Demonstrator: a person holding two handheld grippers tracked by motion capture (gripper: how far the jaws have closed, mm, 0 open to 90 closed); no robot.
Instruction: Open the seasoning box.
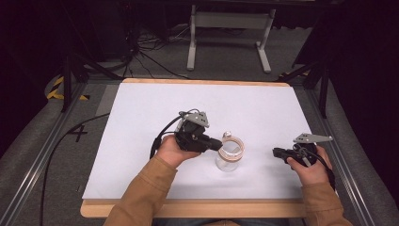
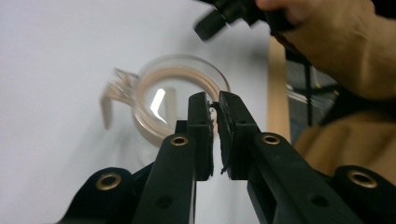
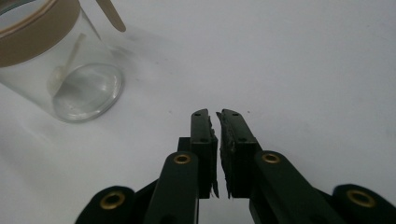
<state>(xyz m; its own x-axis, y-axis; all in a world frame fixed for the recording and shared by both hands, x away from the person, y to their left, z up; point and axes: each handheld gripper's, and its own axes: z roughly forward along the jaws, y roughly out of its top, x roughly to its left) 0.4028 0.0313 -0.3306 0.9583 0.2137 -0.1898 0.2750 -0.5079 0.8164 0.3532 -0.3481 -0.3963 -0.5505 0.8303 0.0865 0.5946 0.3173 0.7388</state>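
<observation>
Glass jar (image 1: 229, 155) upright on white table sheet (image 1: 141, 141), near front centre; tan band around open rim, clear wall, small pale spoon-like piece (image 3: 65, 70) visible inside through the glass. Left gripper (image 2: 214, 103) at jar rim, jaws nearly closed, thin slit only; grip on rim cannot be confirmed. Right gripper (image 3: 215, 116) well apart to jar's right, jaws almost together, holding nothing, above bare sheet.

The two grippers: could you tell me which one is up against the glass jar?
The left gripper; its closed jaws meet the glass jar at the rim, while the right gripper sits apart on the white table.
</observation>
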